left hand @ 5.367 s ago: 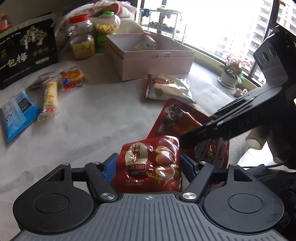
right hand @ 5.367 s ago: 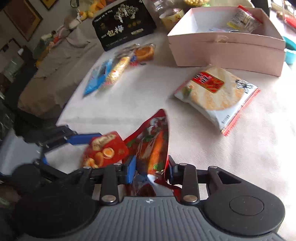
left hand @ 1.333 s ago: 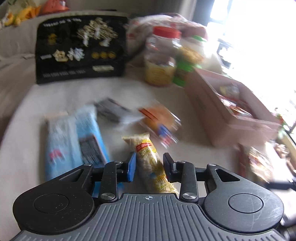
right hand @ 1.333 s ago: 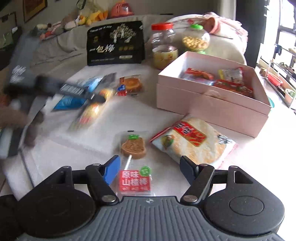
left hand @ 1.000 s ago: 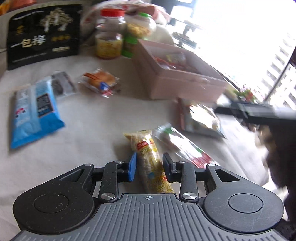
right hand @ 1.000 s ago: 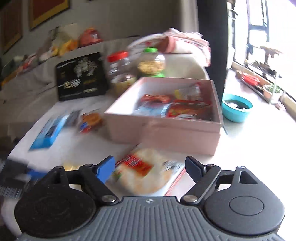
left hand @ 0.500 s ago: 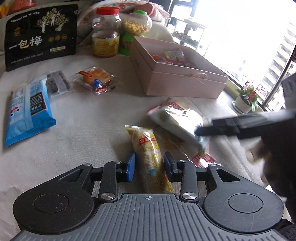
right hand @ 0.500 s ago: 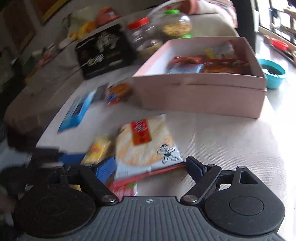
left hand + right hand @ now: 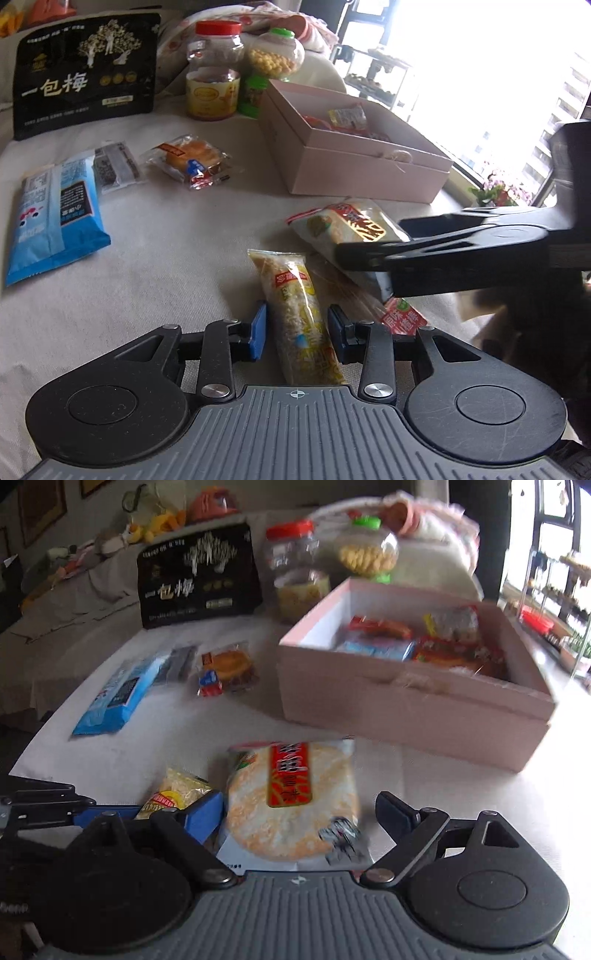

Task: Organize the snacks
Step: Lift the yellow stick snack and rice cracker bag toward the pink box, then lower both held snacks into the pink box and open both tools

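My left gripper [image 9: 295, 328] stands partly spread, its jaws having just been easing apart, with the yellow noodle stick pack [image 9: 300, 314] lying between them; I see a gap on both sides, so nothing is pinched. My right gripper [image 9: 299, 816] has been opening too and stands wide around the near end of the rice cracker bag [image 9: 291, 797], pads clear of it. Both packs look light, crinkly and slippery, and the crackers inside will likely snap if squeezed, so I'd take the bag by its sides, gently. Ahead of the right gripper, slightly to its right, sits the pink box [image 9: 406, 709], already holding several packets. Everything rests on a pale cloth-covered table [image 9: 166, 240] beside a bright window.
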The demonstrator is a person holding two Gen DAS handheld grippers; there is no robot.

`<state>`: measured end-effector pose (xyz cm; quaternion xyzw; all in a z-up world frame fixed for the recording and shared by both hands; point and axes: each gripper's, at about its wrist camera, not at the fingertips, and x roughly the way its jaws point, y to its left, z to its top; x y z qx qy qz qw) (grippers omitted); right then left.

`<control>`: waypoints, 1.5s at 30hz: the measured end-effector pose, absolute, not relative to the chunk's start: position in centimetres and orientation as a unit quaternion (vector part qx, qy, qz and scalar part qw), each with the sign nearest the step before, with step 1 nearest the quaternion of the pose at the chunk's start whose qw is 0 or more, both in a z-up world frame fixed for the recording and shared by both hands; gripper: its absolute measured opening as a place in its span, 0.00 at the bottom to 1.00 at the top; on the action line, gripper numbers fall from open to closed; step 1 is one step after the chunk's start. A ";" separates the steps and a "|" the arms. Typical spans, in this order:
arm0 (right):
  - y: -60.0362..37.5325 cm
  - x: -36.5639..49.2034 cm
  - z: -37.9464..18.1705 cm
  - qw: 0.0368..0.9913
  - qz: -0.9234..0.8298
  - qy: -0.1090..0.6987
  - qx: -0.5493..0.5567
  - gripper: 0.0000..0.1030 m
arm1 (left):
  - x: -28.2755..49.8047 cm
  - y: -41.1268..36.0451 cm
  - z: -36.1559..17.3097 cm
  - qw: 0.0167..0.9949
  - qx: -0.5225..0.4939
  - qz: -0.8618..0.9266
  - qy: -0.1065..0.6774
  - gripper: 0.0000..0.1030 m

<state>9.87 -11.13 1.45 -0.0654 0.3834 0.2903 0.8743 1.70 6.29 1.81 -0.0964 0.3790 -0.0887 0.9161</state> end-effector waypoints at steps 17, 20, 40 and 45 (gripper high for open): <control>-18.3 6.2 1.6 0.897 0.186 0.396 -0.060 0.75 | 1.6 5.9 1.8 0.919 -0.085 -0.084 0.376 0.39; -18.8 5.0 1.3 0.897 0.191 0.396 -0.050 0.81 | 1.6 5.8 1.8 0.919 -0.083 -0.082 0.376 0.39; -18.4 3.5 1.1 0.911 0.190 0.363 -0.056 0.95 | 1.2 6.1 1.6 0.923 -0.089 -0.085 0.365 0.38; -18.8 4.8 1.1 0.908 0.172 0.380 -0.043 0.74 | 1.2 6.1 1.9 0.920 -0.097 -0.084 0.371 0.34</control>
